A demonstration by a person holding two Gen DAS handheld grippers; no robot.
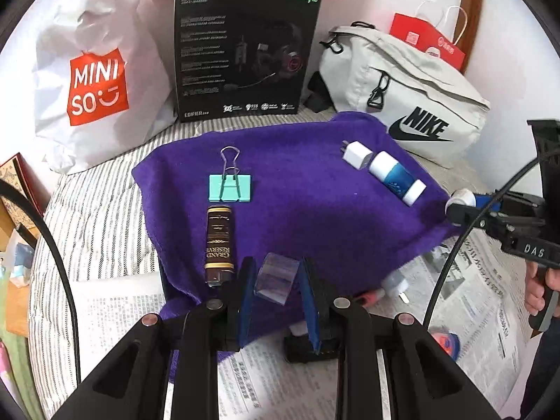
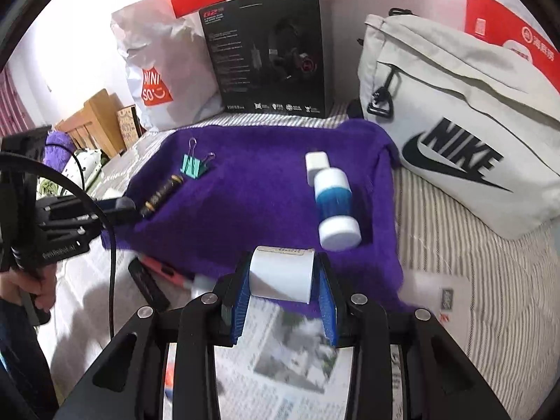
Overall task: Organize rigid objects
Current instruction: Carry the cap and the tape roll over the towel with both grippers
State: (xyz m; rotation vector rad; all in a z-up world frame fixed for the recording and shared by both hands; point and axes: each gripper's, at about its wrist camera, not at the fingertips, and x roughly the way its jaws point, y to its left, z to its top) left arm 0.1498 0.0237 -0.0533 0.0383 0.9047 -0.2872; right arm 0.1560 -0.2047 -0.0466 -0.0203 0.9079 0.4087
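**Both grippers arrive at the purple cloth with a load**

The right gripper (image 2: 284,281) is closed on a small white plastic cylinder (image 2: 281,274), and it holds it over the near edge of the purple fleece cloth (image 2: 252,189). The cylinder's long axis lies across the two fingers. Just beyond it on the cloth rests a white-and-blue plastic bottle (image 2: 334,204), its long axis pointing away from the gripper, with a white charger plug (image 2: 315,164) touching its far end.

The left gripper (image 1: 276,281) carries a clear plastic box (image 1: 276,278) between its blue pads at the near-left side of the cloth; whether the pads press it firmly I cannot tell. Directly left of it lies a dark brown labelled tube (image 1: 218,241), and beyond this a mint green binder clip (image 1: 230,187).

I judge the right hand is nearer to the free place beside the bottle, so the cylinder probably goes down there, parallel to it.
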